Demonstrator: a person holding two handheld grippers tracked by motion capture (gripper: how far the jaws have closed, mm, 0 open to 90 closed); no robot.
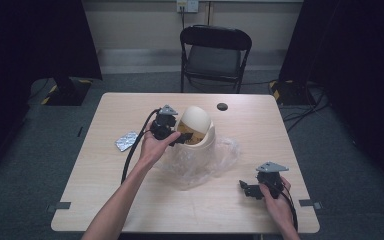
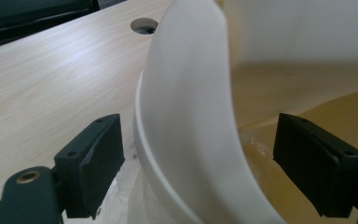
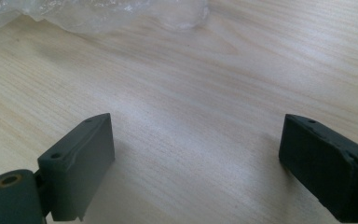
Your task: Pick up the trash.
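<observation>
Up close, the left gripper (image 2: 198,158) has its jaws spread wide astride the white rim of the bin (image 2: 191,116), one jaw outside, one over the tan interior, neither touching. From above, that bin (image 1: 198,126) sits mid-counter (image 1: 130,200) on a clear bag (image 1: 220,160), a foil pack (image 1: 127,141) to its left. The right gripper (image 3: 196,163) is released over bare wood, bag edge (image 3: 98,14) beyond. What lies inside the bin is hard to make out
</observation>
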